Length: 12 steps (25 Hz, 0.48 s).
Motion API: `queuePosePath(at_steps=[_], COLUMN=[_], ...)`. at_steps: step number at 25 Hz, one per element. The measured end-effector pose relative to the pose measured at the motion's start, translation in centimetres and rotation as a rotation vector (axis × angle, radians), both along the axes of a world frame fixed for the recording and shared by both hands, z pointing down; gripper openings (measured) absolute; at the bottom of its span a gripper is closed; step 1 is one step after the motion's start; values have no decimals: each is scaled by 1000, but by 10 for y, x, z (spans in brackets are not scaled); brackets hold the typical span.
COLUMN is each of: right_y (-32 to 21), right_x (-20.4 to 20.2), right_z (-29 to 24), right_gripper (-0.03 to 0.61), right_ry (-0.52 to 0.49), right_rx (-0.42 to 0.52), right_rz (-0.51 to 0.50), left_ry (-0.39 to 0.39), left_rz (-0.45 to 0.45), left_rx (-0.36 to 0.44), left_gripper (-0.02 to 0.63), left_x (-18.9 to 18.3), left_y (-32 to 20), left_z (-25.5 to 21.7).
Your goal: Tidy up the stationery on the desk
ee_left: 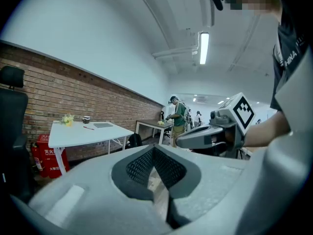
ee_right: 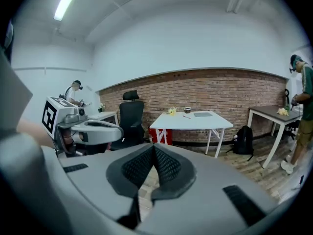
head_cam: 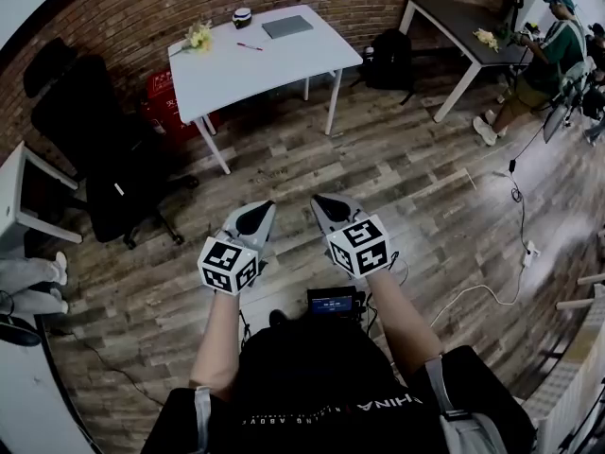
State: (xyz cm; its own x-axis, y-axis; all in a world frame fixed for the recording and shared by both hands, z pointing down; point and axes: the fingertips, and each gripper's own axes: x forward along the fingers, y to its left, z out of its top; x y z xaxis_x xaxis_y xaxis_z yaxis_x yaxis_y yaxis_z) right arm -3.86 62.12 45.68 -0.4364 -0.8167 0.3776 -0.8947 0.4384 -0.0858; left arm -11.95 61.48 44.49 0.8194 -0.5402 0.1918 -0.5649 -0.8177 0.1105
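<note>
A white desk (head_cam: 269, 64) stands across the room by the brick wall. On it lie a red pen (head_cam: 250, 46) and a grey flat notebook (head_cam: 286, 26), with a yellow flower bunch (head_cam: 198, 36) and a small round pot (head_cam: 242, 16) beside them. My left gripper (head_cam: 264, 208) and right gripper (head_cam: 319, 200) hang side by side over the wooden floor, far short of the desk. Both are shut with nothing between the pads. The left gripper view shows its shut jaws (ee_left: 153, 149) and the desk (ee_left: 88, 132) at left. The right gripper view shows its shut jaws (ee_right: 154, 147) and the desk (ee_right: 191, 122) ahead.
A black office chair (head_cam: 104, 149) stands left of the path. A red box (head_cam: 163, 102) sits under the desk and a black backpack (head_cam: 389, 60) to its right. A person (head_cam: 553, 55) works at a dark table (head_cam: 463, 17). Cables (head_cam: 515, 197) cross the floor at right.
</note>
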Motion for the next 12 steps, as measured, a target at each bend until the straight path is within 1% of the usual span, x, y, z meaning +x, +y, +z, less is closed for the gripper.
queuePosePath(at_steps=[12], right_y=[-1], right_x=[21], right_z=[7], right_gripper=[9], right_ry=[-14], right_rx=[-10], right_rz=[-16], left_ry=[-23], left_rz=[4], left_rx=[-29], left_gripper=[3], left_x=[22], left_y=[0], left_z=[13])
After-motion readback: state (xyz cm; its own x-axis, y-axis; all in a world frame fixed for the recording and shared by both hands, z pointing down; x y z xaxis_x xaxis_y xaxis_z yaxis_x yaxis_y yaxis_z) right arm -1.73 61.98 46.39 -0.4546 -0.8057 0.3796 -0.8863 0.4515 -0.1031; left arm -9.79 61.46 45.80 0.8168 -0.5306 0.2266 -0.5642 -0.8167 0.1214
